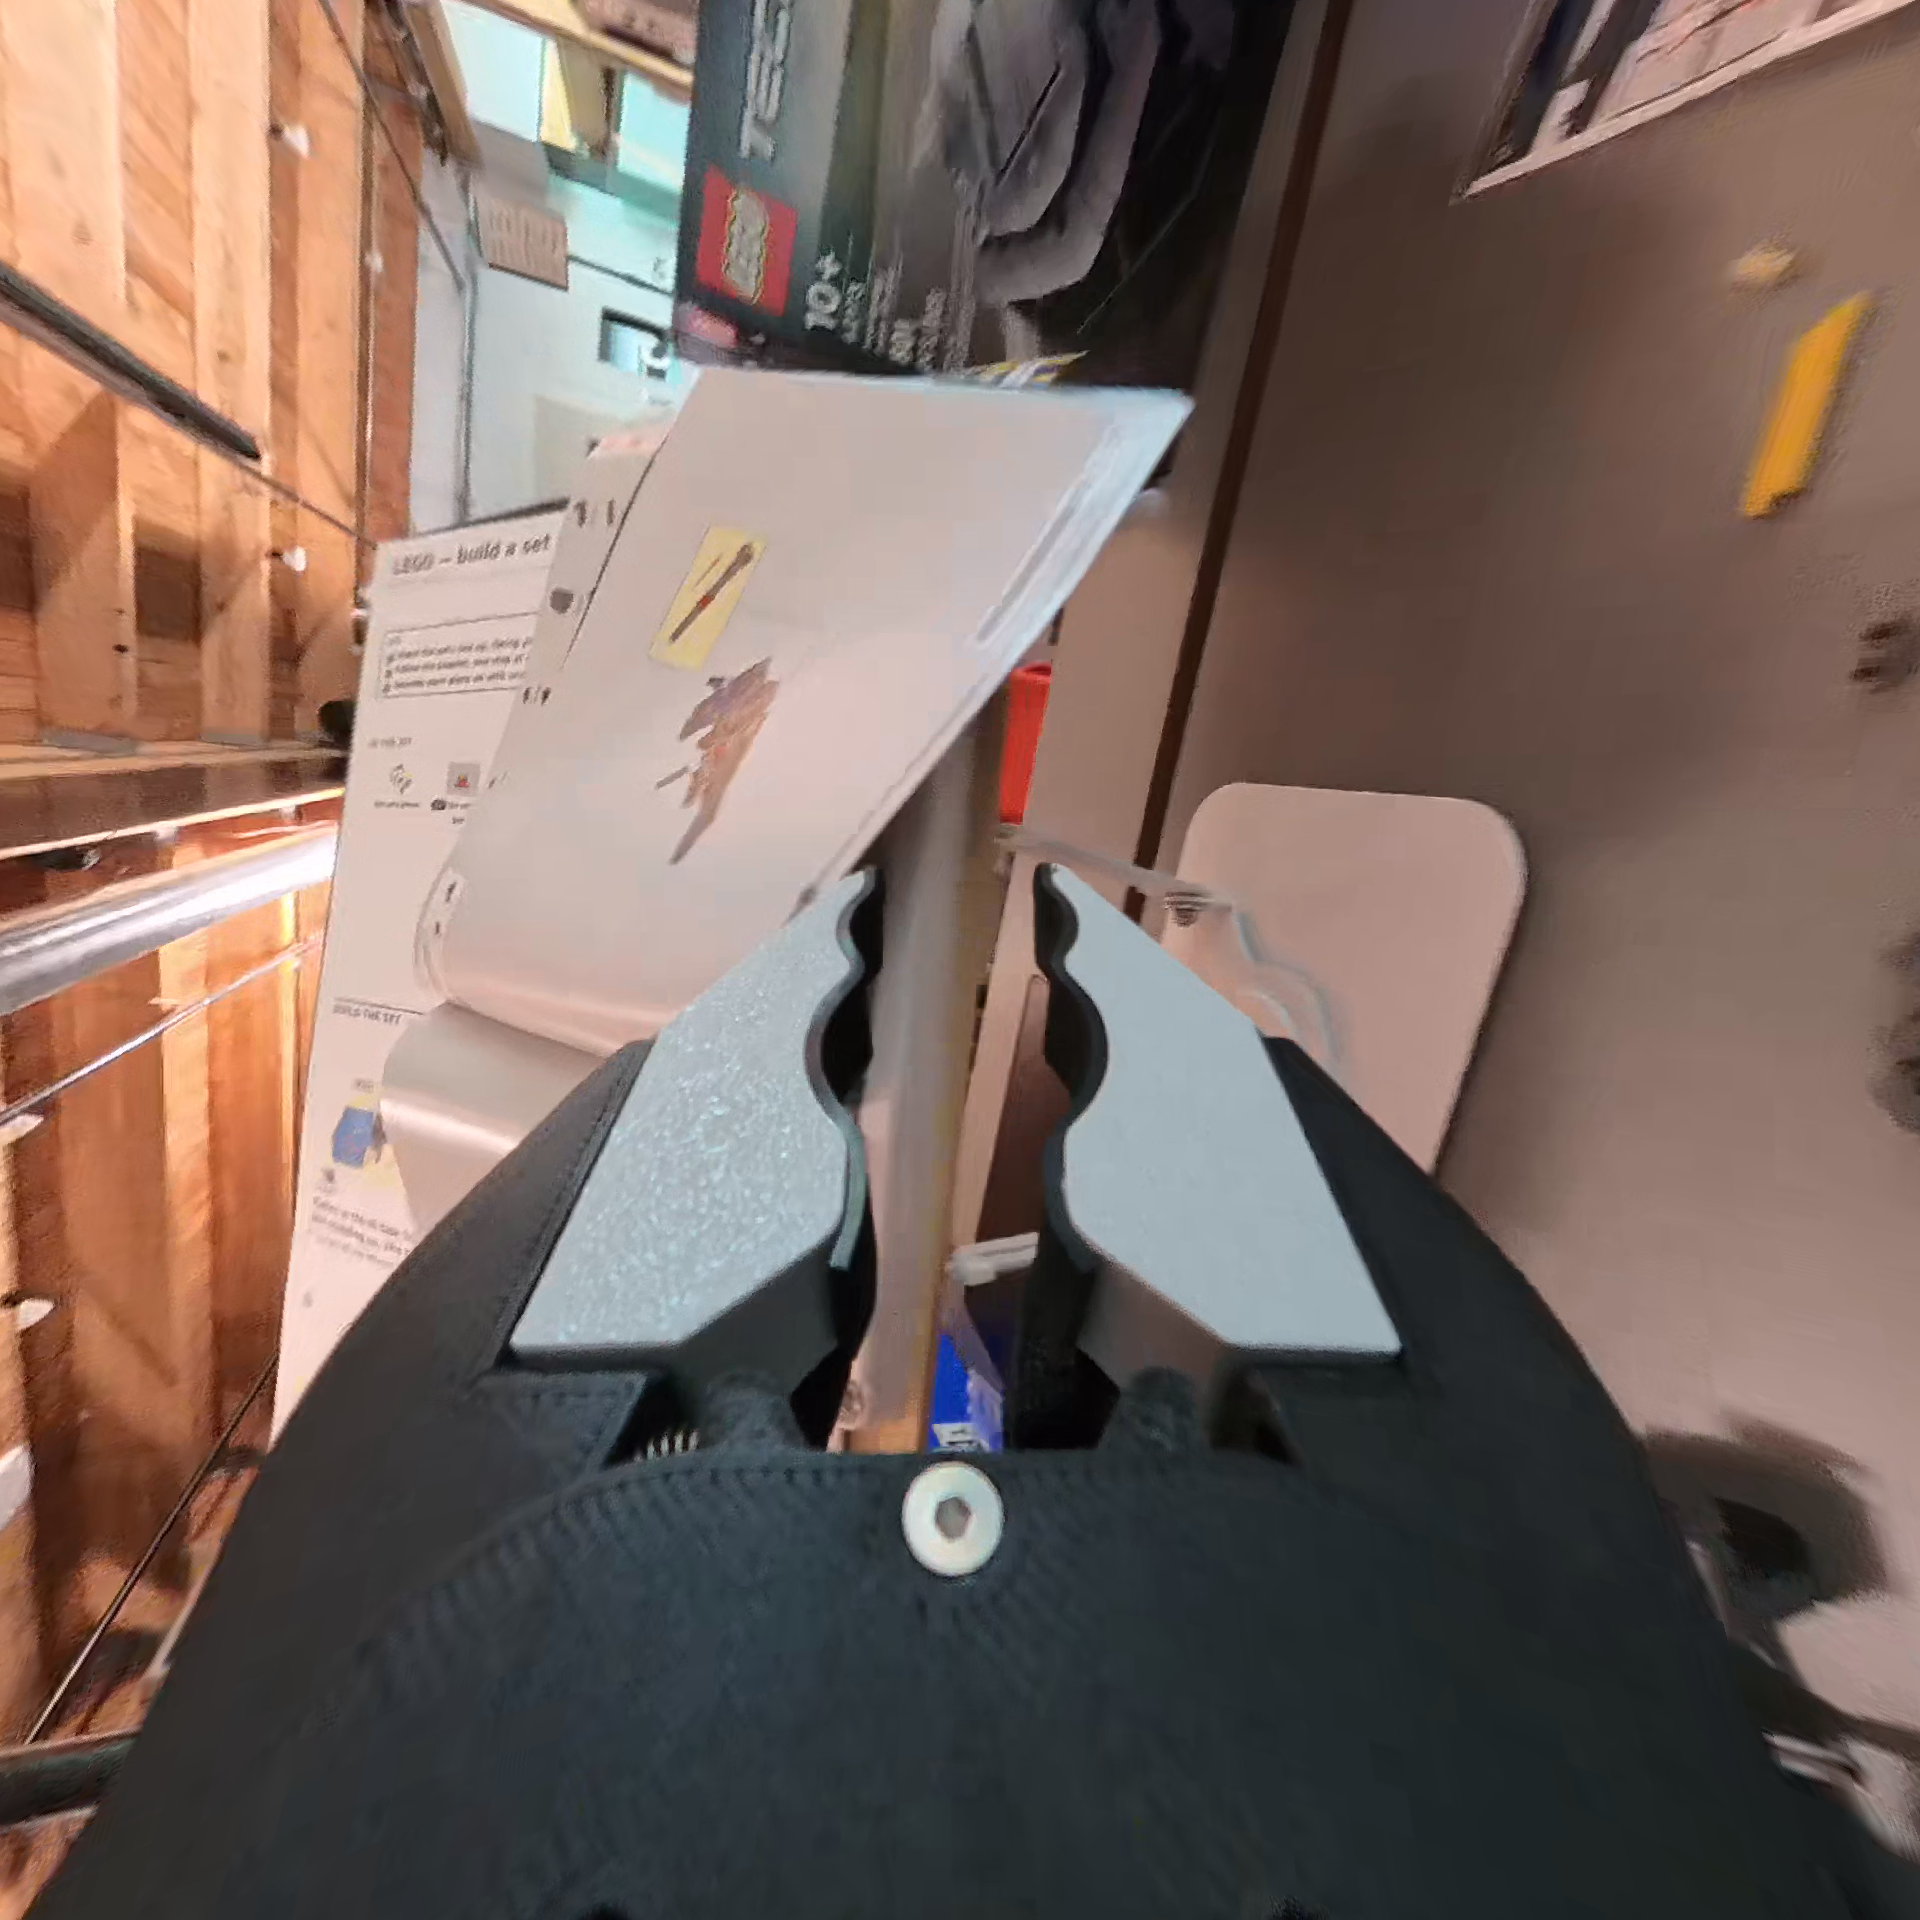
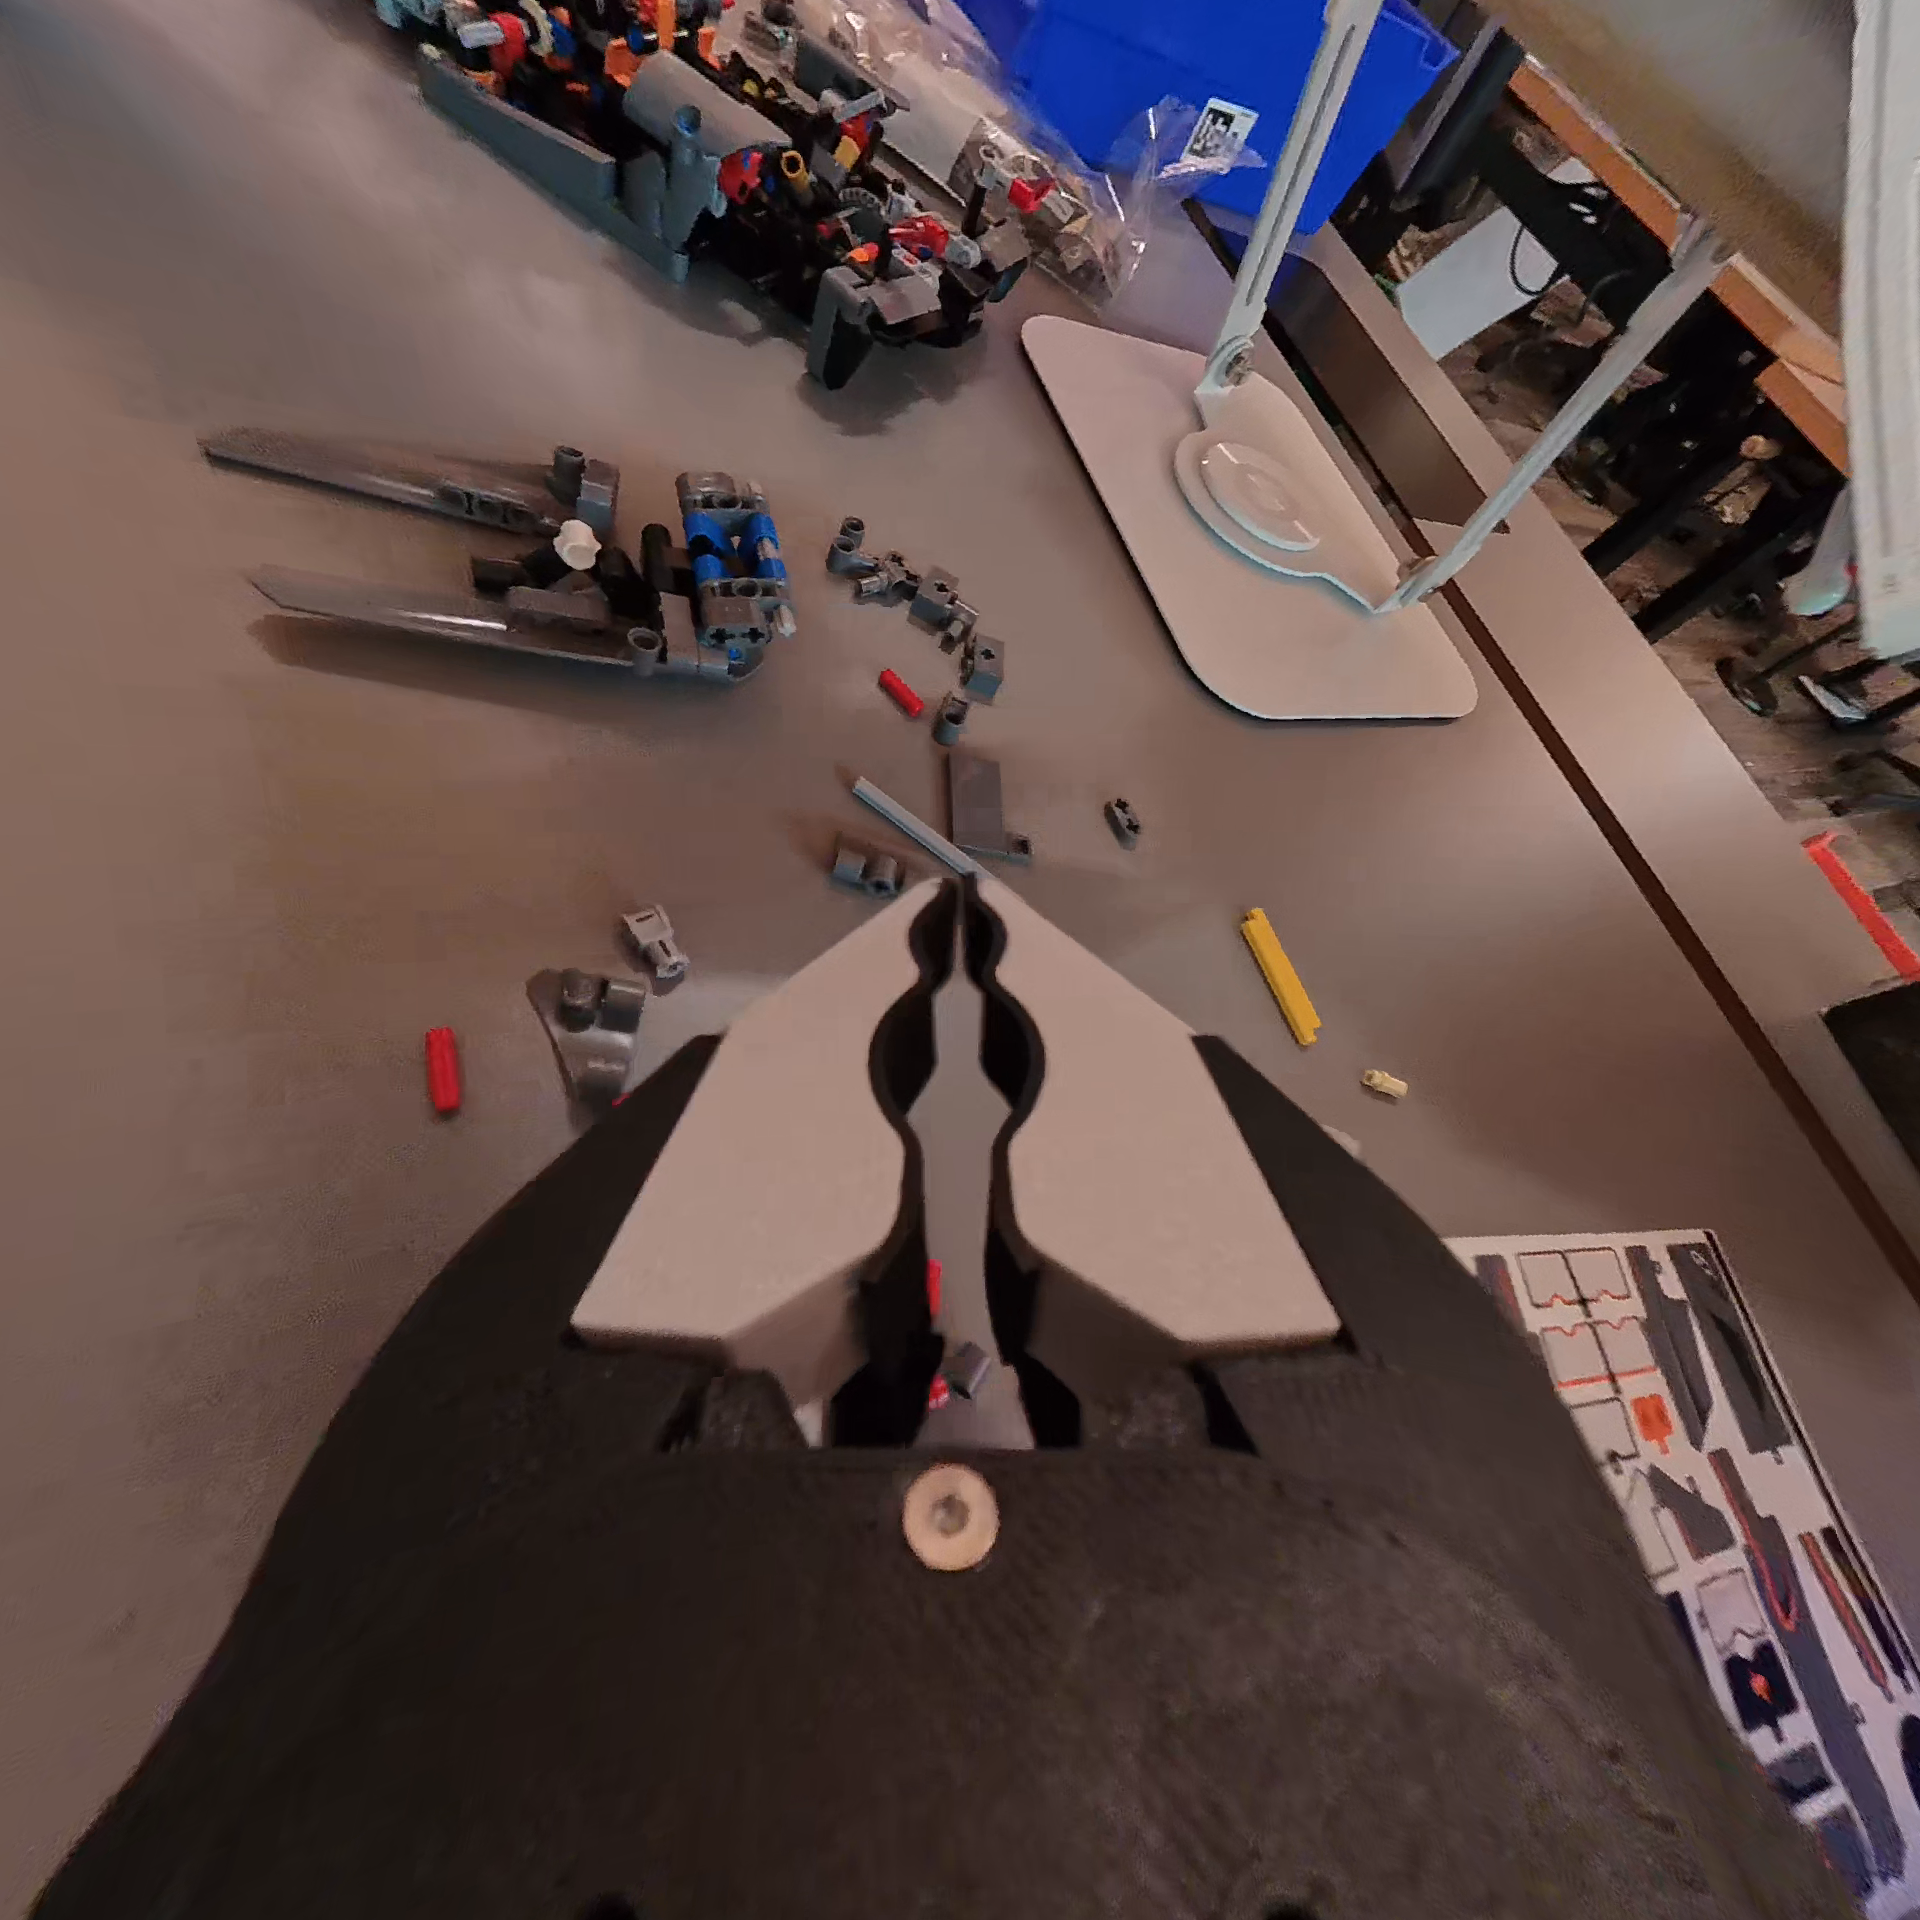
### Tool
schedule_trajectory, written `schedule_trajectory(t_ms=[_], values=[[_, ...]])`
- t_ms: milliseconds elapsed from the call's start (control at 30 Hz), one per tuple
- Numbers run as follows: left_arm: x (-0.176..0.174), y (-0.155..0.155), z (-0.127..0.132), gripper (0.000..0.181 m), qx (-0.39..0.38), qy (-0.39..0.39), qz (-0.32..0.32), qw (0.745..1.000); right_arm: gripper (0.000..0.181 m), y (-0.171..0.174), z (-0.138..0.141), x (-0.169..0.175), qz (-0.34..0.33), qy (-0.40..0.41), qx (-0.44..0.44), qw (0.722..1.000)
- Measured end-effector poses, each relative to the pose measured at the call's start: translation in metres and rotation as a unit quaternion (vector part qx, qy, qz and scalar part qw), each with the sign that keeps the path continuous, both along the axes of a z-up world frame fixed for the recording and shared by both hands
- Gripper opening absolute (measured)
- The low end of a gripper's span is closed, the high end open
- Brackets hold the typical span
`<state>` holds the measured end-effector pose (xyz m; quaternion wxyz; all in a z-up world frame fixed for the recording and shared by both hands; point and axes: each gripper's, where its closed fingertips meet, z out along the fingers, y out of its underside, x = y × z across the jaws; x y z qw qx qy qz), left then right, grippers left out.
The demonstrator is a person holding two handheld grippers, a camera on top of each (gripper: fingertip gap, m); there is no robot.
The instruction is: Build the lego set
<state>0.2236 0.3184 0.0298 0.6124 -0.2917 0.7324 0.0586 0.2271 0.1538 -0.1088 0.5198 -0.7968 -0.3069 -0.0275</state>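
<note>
In the left wrist view my left gripper (image 1: 956, 883) is rolled on its side and open. A lifted page of the instruction booklet (image 1: 831, 623) ends at its left fingertip (image 1: 857, 904), and a grey upright strip (image 1: 914, 1039) shows in the gap. The pads do not press on anything. In the right wrist view my right gripper (image 2: 961, 885) is shut just above the table. The near end of a light grey axle (image 2: 904, 826) lies right at its tips; I cannot tell if it is pinched. A dark grey panel (image 2: 977, 810) and a grey connector (image 2: 868, 862) lie close by.
A small grey-and-blue sub-assembly (image 2: 623, 582) and the large model (image 2: 727, 156) lie farther off. Loose parts include a yellow axle (image 2: 1280, 975) and red pins (image 2: 443, 1068). The stand's base (image 2: 1247, 540), a blue bin (image 2: 1195, 83), a sticker sheet (image 2: 1714, 1507) and the table edge (image 2: 1662, 862) are on the right. The tips of one gripper are about 20 cm away from the tips of the other. From my right tips it is roughly 5 cm to the grey connector (image 2: 868, 862); from my left, 20 cm. The light grey axle (image 2: 904, 826) is about 6 cm from my right fingertips.
</note>
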Motion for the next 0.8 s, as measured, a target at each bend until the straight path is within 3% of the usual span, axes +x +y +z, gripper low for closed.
schedule_trajectory(t_ms=[167,267,333,400,467,567,633,700,800], values=[[-0.035,-0.038,-0.035,0.017,0.005,0.010,-0.025,1.000,0.000,0.000,0.014,0.012,-0.022,-0.001,0.022,1.000],[-0.055,-0.059,-0.062,0.008,-0.014,0.016,-0.041,0.999,0.018,-0.001,0.027,0.025,-0.047,0.021,0.036,0.998],[-0.063,-0.069,-0.079,0.000,-0.030,0.013,-0.051,0.998,0.000,-0.006,0.034,0.034,-0.052,0.027,0.040,0.997],[-0.068,-0.071,-0.093,0.000,-0.036,0.032,-0.052,0.997,0.000,-0.008,0.042,0.045,-0.066,0.037,0.049,0.996],[-0.068,-0.064,-0.090,0.000,-0.022,0.032,-0.043,0.998,0.000,-0.010,0.053,0.054,-0.084,0.061,0.073,0.992],[-0.067,-0.067,-0.095,0.000,-0.087,0.035,-0.056,0.994,0.018,-0.012,0.055,0.067,-0.110,0.075,0.076,0.988],[-0.071,-0.057,-0.096,0.000,-0.070,0.046,-0.040,0.996,0.018,-0.012,0.053,0.073,-0.116,0.086,0.069,0.987],[-0.075,-0.048,-0.089,0.000,-0.054,0.038,-0.028,0.997,0.030,-0.011,0.048,0.080,-0.132,0.092,0.053,0.986],[-0.075,-0.055,-0.088,0.000,-0.092,0.034,-0.045,0.994,0.030,-0.014,0.063,0.088,-0.148,0.087,0.072,0.983]])
